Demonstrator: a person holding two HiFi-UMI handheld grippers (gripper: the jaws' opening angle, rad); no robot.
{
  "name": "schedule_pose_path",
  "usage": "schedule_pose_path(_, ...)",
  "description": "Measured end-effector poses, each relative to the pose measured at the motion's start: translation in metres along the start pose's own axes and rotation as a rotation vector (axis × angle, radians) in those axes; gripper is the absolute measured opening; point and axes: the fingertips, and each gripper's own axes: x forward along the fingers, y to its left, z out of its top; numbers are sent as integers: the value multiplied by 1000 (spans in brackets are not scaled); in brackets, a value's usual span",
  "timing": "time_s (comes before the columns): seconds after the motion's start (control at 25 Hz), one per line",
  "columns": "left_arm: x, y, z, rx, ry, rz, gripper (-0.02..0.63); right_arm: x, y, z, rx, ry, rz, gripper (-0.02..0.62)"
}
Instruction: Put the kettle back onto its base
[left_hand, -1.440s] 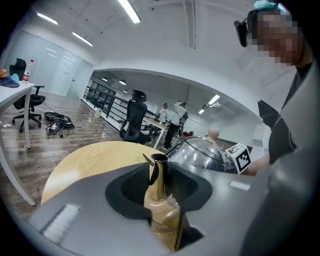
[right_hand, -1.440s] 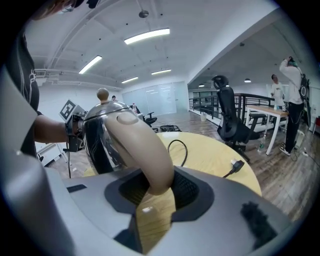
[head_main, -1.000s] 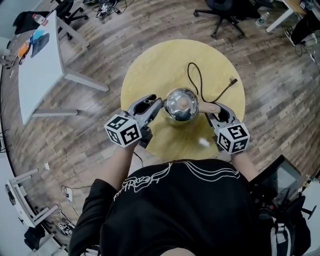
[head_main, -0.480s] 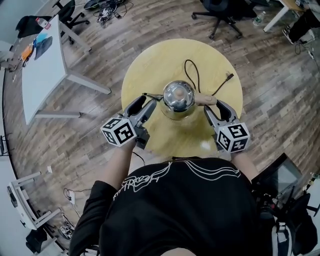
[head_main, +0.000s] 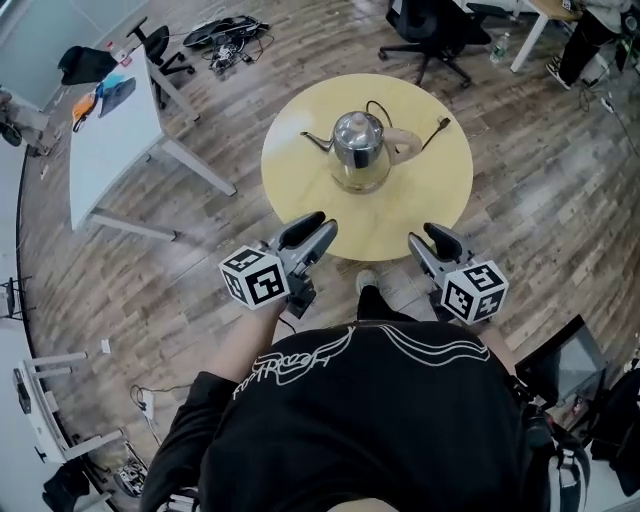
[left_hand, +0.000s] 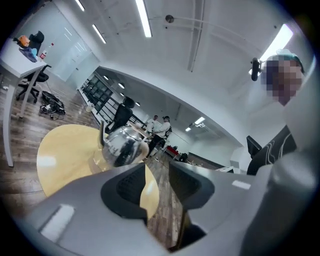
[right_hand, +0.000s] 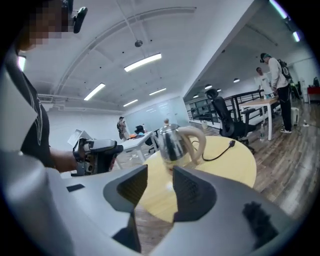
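The shiny steel kettle (head_main: 357, 145) with a pale handle stands upright on its base (head_main: 360, 182) in the middle of the round yellow table (head_main: 300, 180). It also shows in the left gripper view (left_hand: 120, 145) and in the right gripper view (right_hand: 174, 142). Both grippers hang off the table's near edge, well apart from the kettle. My left gripper (head_main: 322, 231) (left_hand: 157, 182) has its jaws closing with nothing between them. My right gripper (head_main: 424, 237) (right_hand: 160, 192) is also closing on nothing.
A black power cord (head_main: 435, 130) runs from the base across the table's far right. A white desk (head_main: 110, 140) stands to the left, an office chair (head_main: 430, 30) beyond the table. People stand far off (right_hand: 275, 75). My left gripper (right_hand: 95, 152) shows in the right gripper view.
Both grippers have let go of the kettle's sides and drawn back toward the person, off the table. The kettle stays standing on its base.
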Motion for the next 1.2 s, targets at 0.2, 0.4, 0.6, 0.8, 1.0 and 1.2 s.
schedule_pose_path(0.2,-42,-84,-34,142,72,-8,20,-66,78,-10,37,-41,97,9)
schedule_pose_path(0.4,-71,-155,-50,150,80,-112,5,-104,127,-9,37,-66,112,6)
schedule_pose_path(0.6,-85,-189,-76,191,150,-126,5,-133,158,-14,33,-52,122,6)
schedule_pose_path(0.8,-85,-199,-86,172,167,-135,5,-149,153,-22,55,-43,85,6)
schedule_pose_path(1.0,-85,-219,-94,187,174,-163,5,-161,159,-31,38,-27,86,6)
schedule_pose_path(1.2,-90,-219,-101,150,185,-156,5,-163,162,-35,43,-32,97,6)
